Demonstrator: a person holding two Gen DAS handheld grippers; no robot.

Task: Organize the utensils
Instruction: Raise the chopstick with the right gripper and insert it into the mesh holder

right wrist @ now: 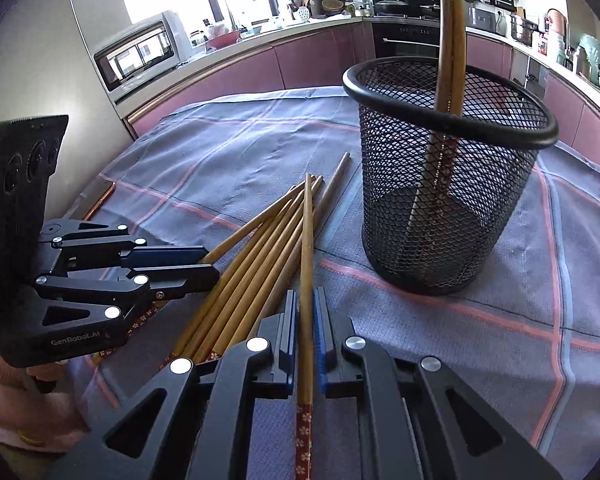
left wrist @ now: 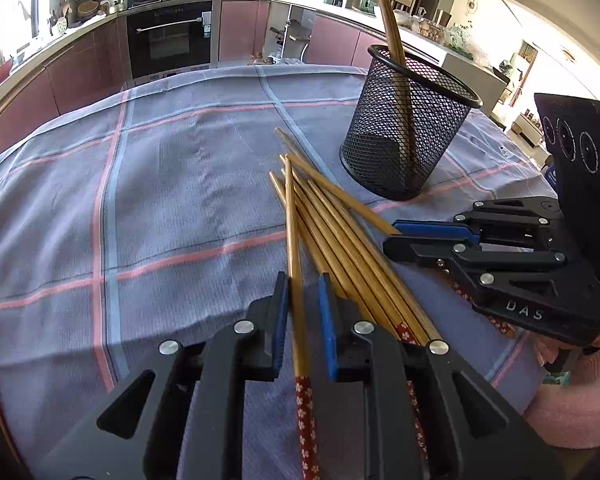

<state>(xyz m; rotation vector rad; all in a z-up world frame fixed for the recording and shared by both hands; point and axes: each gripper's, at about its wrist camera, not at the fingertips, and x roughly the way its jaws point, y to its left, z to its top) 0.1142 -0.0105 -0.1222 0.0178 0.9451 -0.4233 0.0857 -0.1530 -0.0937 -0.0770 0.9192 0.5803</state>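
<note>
My left claw brackets one chopstick, pads close but seemingly a hair off it. My right claw is clamped on another chopstick. Both rise from the pile on the counter's cloth, near the mesh holder. I'd firm the left grip, lift each clear, then tip them in upright.
</note>
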